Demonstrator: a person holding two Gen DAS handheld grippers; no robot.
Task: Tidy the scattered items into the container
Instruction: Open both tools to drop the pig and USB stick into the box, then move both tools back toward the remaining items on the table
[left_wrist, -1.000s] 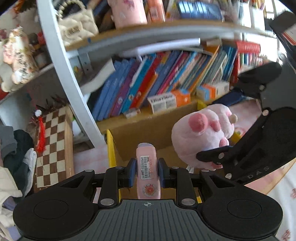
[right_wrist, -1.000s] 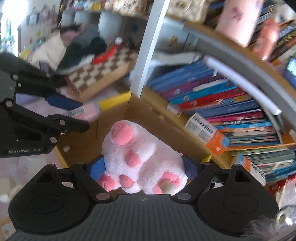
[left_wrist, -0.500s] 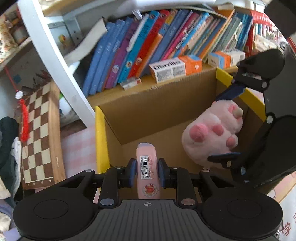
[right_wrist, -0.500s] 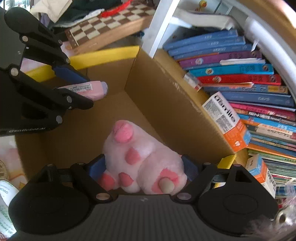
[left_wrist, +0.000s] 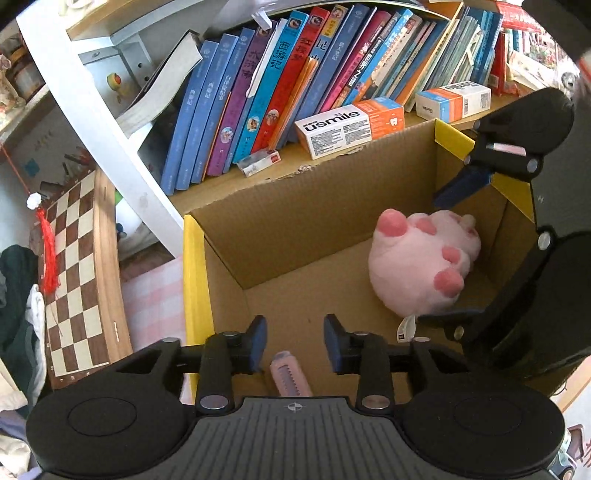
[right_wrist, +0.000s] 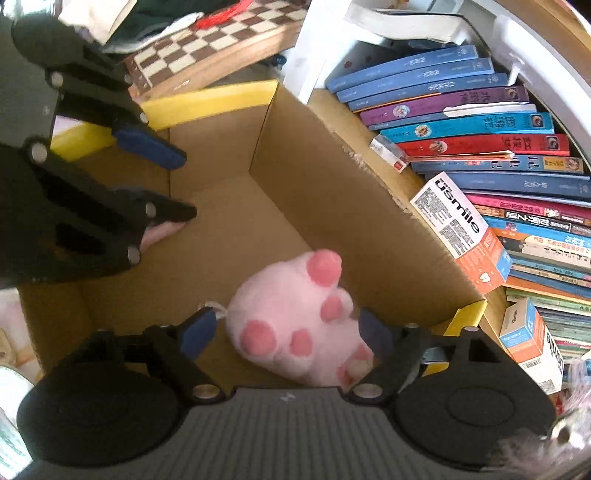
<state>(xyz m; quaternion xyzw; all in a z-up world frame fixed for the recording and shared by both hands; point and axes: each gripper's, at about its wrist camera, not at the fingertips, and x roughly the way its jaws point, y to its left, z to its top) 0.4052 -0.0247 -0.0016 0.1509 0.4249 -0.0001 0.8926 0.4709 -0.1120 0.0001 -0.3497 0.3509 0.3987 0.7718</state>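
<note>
Drop step: left gripper (left_wrist: 293, 345) jaws have just been opening, pink tube (left_wrist: 290, 376) loose below them in cardboard box (left_wrist: 280, 221); right gripper (right_wrist: 282, 334) jaws apart around pink plush paw (right_wrist: 295, 325); next, lift both clear.

- "usmile" in bold black letters on the white and orange carton (left_wrist: 349, 127) lying at the front edge of the shelf, just behind the cardboard box's back wall.
- "西游记" down the spine of the bright blue book (left_wrist: 271, 85) standing behind that carton.
- Other spines carry lettering too small to read.
</note>
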